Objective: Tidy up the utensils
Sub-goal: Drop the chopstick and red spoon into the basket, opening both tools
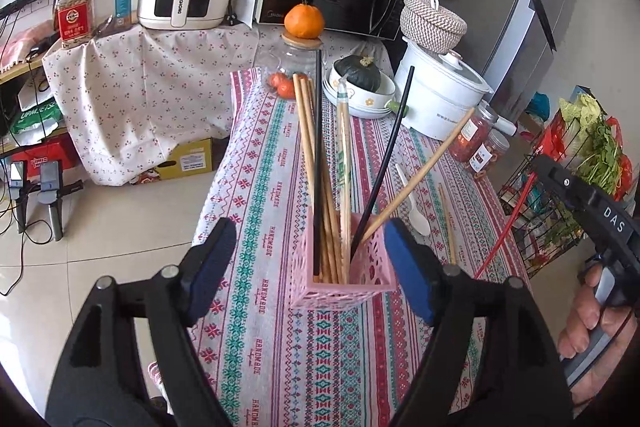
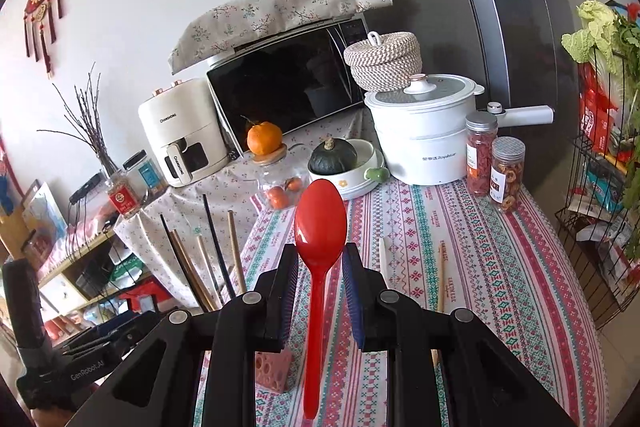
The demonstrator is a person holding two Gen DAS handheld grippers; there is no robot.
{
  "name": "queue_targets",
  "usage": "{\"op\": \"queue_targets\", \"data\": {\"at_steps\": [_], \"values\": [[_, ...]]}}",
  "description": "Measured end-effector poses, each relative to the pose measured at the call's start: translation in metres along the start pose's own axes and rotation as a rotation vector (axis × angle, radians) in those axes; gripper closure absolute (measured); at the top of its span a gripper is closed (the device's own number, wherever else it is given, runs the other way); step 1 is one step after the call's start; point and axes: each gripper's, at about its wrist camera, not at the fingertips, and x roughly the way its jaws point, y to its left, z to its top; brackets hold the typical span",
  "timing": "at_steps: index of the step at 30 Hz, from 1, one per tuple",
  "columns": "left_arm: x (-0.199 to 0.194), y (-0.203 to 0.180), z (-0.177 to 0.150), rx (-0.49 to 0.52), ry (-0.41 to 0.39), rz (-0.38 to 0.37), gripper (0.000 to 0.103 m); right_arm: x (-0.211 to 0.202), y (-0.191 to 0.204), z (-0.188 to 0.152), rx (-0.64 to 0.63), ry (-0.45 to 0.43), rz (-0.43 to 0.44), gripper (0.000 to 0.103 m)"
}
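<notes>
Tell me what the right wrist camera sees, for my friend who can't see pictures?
The right gripper holds a red plastic spoon upright by its handle, above a patterned tablecloth. To its left, chopsticks stand in a pink holder; behind are a white pot, a green squash and a microwave.

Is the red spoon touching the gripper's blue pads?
Touching. The right wrist view shows the red spoon lifted above the table, its handle pinched between the right gripper pads.
</notes>
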Motion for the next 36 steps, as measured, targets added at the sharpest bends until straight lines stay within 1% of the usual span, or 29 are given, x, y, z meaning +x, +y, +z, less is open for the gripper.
{"op": "queue_targets", "data": {"at_steps": [4,7,10,13,17,21,27,31,32,33,35,36], "values": [[0.000,0.009,-0.007,0.033,0.050,0.022,0.022,-0.004,0.026,-0.001,-0.030,-0.064,0.030,0.080],[0.003,0.019,-0.013,0.029,0.102,0.016,0.022,-0.006,0.046,-0.002,-0.063,-0.115,0.046,0.080],[0.006,0.027,-0.016,0.020,0.140,0.015,0.022,-0.003,0.064,-0.003,-0.087,-0.147,0.060,0.080],[0.007,0.034,-0.018,0.011,0.159,0.016,0.022,0.004,0.079,-0.007,-0.111,-0.162,0.068,0.080],[0.006,0.038,-0.018,0.006,0.166,0.008,0.022,0.018,0.097,-0.015,-0.166,-0.187,0.034,0.080],[0.006,0.038,-0.019,0.014,0.175,0.003,0.022,0.035,0.109,-0.025,-0.219,-0.177,0.003,0.080],[0.009,0.037,-0.019,0.027,0.185,0.003,0.022,0.050,0.115,-0.038,-0.268,-0.122,-0.037,0.080],[0.009,0.034,-0.019,0.037,0.182,-0.002,0.022,0.054,0.109,-0.040,-0.263,-0.085,-0.027,0.079],[0.009,0.033,-0.019,0.040,0.181,-0.002,0.022,0.053,0.107,-0.039,-0.256,-0.076,-0.022,0.073],[0.009,0.031,-0.019,0.043,0.180,-0.002,0.022,0.052,0.105,-0.039,-0.247,-0.070,-0.017,0.065],[0.008,0.028,-0.019,0.050,0.177,-0.005,0.022,0.046,0.100,-0.036,-0.224,-0.076,-0.007,0.054],[0.008,0.026,-0.019,0.053,0.176,-0.006,0.022,0.042,0.098,-0.034,-0.212,-0.080,0.002,0.052]]}}
